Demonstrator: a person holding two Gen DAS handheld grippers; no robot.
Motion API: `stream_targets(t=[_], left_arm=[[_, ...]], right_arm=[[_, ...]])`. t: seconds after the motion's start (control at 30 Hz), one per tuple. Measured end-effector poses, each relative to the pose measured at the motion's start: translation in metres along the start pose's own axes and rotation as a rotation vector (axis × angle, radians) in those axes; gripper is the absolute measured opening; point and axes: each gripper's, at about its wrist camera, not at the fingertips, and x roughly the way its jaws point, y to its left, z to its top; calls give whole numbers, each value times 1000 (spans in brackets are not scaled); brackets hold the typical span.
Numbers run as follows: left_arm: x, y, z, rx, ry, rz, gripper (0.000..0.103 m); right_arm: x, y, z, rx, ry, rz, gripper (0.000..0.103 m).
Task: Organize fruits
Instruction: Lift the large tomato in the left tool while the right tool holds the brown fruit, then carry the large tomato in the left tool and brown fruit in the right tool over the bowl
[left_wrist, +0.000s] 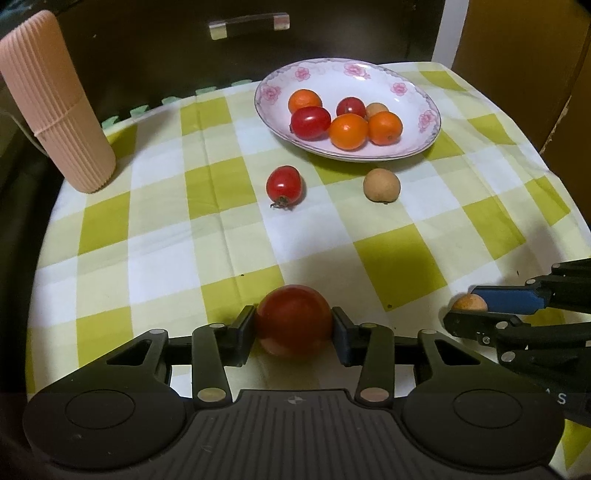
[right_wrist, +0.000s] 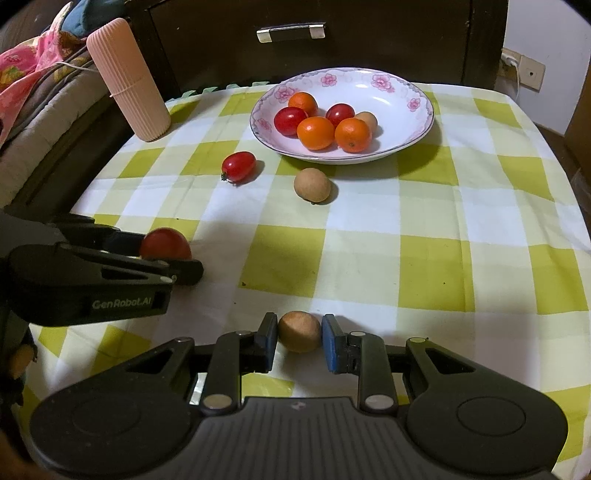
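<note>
Six in the plate: three oranges, two red tomatoes and one tan fruit lie together in my flowered plate (left_wrist: 428, 122) at the far side of the checked cloth (left_wrist: 155, 229); the tan one sits behind the oranges, partly hidden
Loose fruit: one small tomato (left_wrist: 284, 184) and one tan ball (left_wrist: 381, 185) rest on the cloth just in front of the plate, apart from each other and from the rim
Left gripper (left_wrist: 294, 328): my jaws are closed on a big red tomato (left_wrist: 294, 325); both pads touch its sides, low over the cloth
Right gripper (right_wrist: 299, 338): my jaws stand either side of a brown fruit (right_wrist: 299, 331); the left pad touches it, the right pad sits just beside it; whether I grip it firmly I cannot tell
Pink ribbed cup (right_wrist: 129, 79): upright at the cloth's far left corner; its contents are hidden
</note>
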Motion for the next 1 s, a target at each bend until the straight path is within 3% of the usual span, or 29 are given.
stream_targets(t=[1.0], left_arm=[[-16,-5,59,-17,-144,-112,51]], right_arm=[[-16,-13,55,57,-171,-15,26]])
